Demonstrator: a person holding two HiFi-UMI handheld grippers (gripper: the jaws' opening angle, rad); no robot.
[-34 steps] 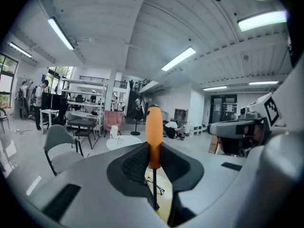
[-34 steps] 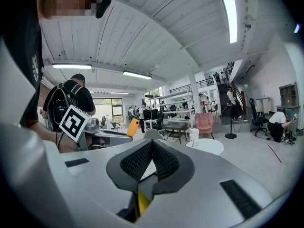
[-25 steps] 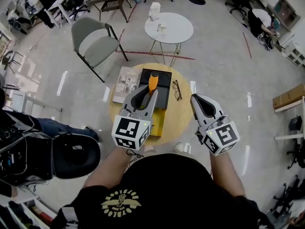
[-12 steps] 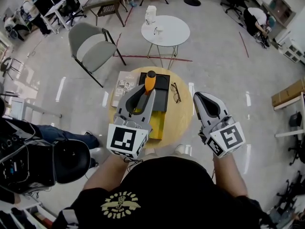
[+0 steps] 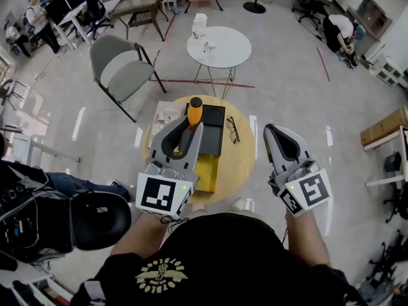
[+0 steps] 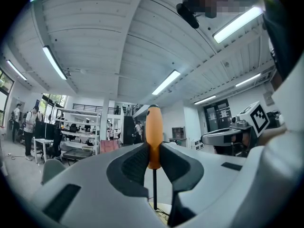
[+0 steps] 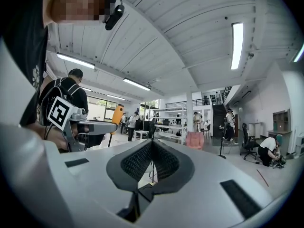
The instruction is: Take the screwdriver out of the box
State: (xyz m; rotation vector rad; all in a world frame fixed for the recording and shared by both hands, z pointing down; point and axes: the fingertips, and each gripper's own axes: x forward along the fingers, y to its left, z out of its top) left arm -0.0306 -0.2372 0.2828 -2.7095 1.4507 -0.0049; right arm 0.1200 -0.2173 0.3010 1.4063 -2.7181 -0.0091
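Black T-shirt (image 5: pixel 233 244), yellow emblem (image 5: pixel 161 274)

The grey plastic left gripper (image 5: pixel 190 127) pointed level ahead of the person's chest. Its ribbed pads (image 6: pixel 135 161) were clamped on the orange handle of a screwdriver (image 6: pixel 153 132) standing upright between them. The matching right gripper (image 5: pixel 278 134) pointed level, well apart from it, jaws together and empty. The left forearm (image 5: pixel 141 229) and right forearm (image 5: pixel 306 233) reached forward.

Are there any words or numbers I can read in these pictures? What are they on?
No text here can be read.
Yellow shirt emblem: lettering too blurred.
Leaflet: print too small.
Marker cubes: only black-and-white squares, no words.
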